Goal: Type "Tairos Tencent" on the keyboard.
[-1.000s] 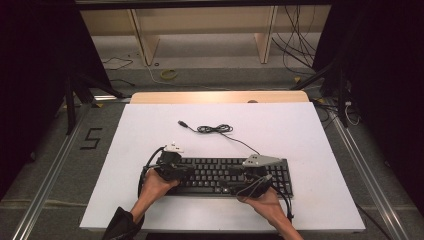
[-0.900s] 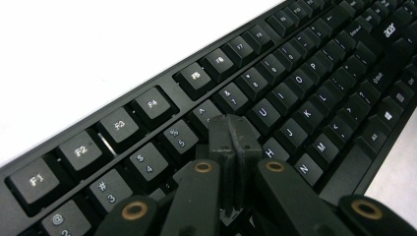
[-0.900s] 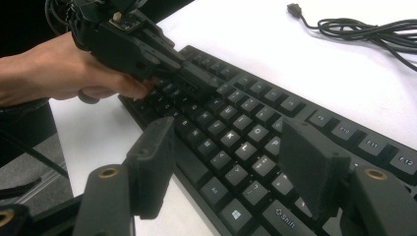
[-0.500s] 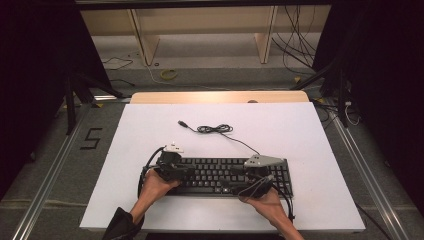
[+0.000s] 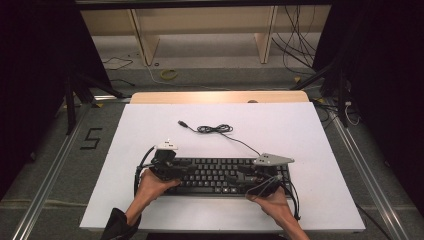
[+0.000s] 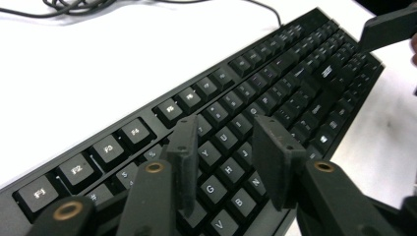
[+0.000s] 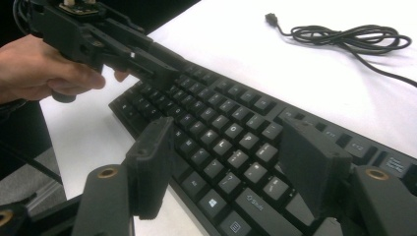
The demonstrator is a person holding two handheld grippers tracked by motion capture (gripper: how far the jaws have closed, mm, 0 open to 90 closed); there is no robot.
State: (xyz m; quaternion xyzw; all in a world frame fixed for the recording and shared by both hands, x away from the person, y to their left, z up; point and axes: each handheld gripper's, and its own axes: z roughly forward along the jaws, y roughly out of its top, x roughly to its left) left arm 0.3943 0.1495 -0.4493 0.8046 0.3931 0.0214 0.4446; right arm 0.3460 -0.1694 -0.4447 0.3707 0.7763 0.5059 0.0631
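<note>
Here, black keyboard (image 5: 220, 175) lying lengthwise left-right (cable (image 5: 215, 129) trailing away), claws hovering.

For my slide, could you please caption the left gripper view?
Left gripper, jaws apart, poised over the black keyboard on the white table.

The keyboard (image 5: 220, 175) is black with small white letters on its keys, and its thin cable (image 5: 215, 129) is black too. It lies on a plain white worktop (image 5: 300, 130) with a light brown strip of wood along the far edge. Both grippers are black, and the right gripper (image 5: 245, 172) has a grey plate on top.
</note>
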